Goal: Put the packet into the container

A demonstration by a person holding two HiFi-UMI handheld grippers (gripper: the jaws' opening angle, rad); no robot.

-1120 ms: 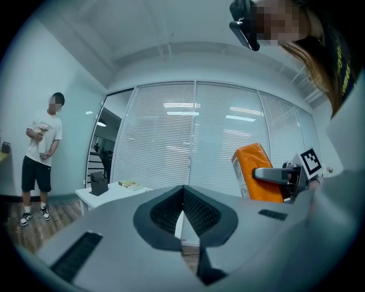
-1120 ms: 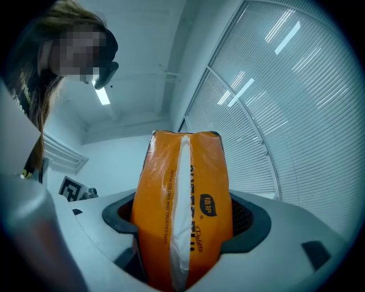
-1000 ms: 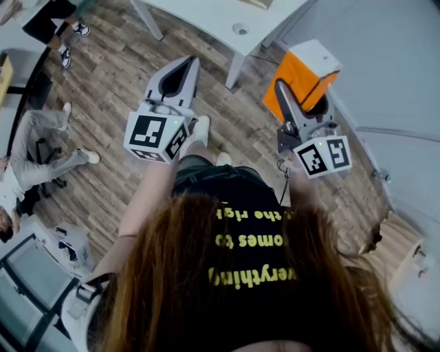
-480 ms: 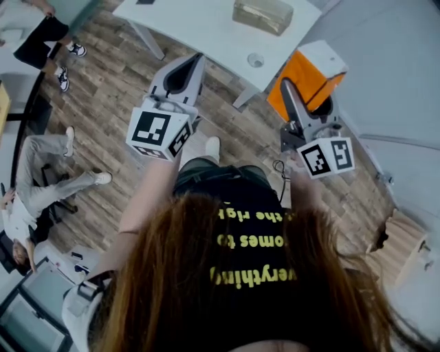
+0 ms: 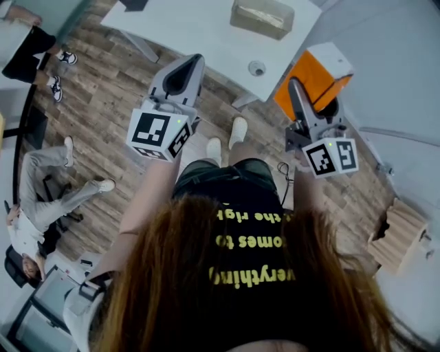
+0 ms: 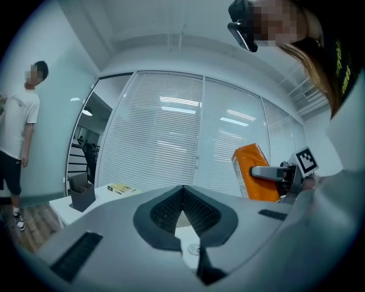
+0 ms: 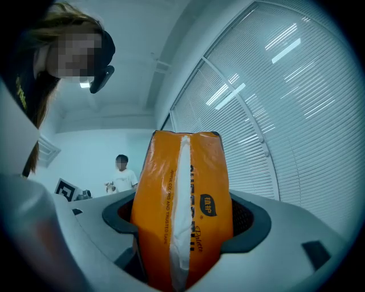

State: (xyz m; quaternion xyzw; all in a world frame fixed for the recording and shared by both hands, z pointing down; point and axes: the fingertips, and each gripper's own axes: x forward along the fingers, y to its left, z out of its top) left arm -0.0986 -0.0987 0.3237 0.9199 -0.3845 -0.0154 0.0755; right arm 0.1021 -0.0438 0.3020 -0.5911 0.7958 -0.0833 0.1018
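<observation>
My right gripper (image 5: 298,88) is shut on an orange packet (image 5: 311,77) with a white seam and holds it upright in the air, right of the table. In the right gripper view the packet (image 7: 182,199) fills the space between the jaws of that gripper (image 7: 183,219). A clear container (image 5: 263,17) stands on the white table (image 5: 206,31), far ahead of both grippers. My left gripper (image 5: 185,65) is shut with nothing in it, over the wooden floor near the table's edge. The left gripper view shows its pads (image 6: 171,208) meeting at the tip, with the packet (image 6: 254,171) off to the right.
A small round object (image 5: 256,67) lies near the table's near edge. A black holder (image 6: 81,197) and a yellow booklet (image 6: 121,188) sit on the table. A person sits at the left (image 5: 41,179), another stands at upper left (image 5: 31,45). A wooden box (image 5: 399,234) is at the right.
The view has moved toward the table: the table and the clear container have come further into sight. Both grippers keep their hold and their place in the picture.
</observation>
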